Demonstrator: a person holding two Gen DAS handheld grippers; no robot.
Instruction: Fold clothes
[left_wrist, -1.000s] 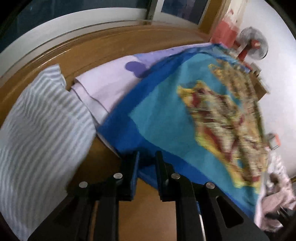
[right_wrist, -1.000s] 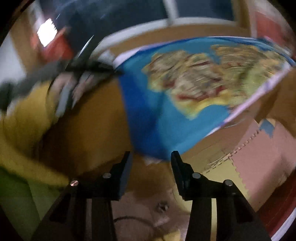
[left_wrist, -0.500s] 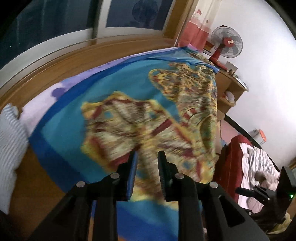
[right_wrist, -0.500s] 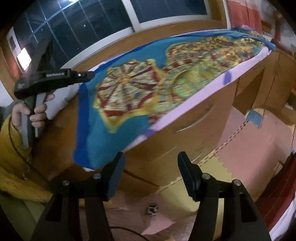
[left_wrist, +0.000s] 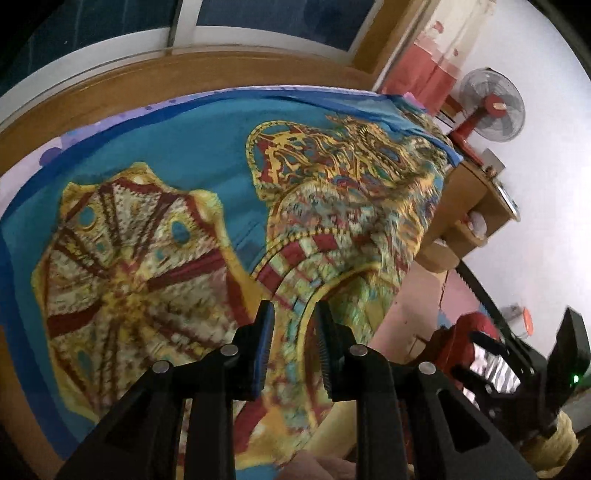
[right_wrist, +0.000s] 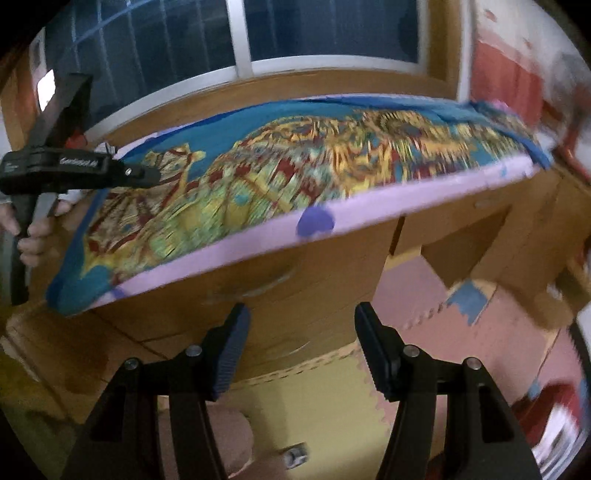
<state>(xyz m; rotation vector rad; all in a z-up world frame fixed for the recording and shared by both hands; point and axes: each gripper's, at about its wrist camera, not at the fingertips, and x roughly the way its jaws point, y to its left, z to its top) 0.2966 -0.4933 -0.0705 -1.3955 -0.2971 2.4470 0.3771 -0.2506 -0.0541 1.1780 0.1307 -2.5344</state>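
Both grippers hovered empty over the spread garment, probably picking hold points.

Nearest, the left gripper stood slightly parted above the blue cloth with red-and-gold print, gripping nothing; the right gripper gaped wide off the wooden table's edge; the garment lay flat on a lilac dotted sheet.
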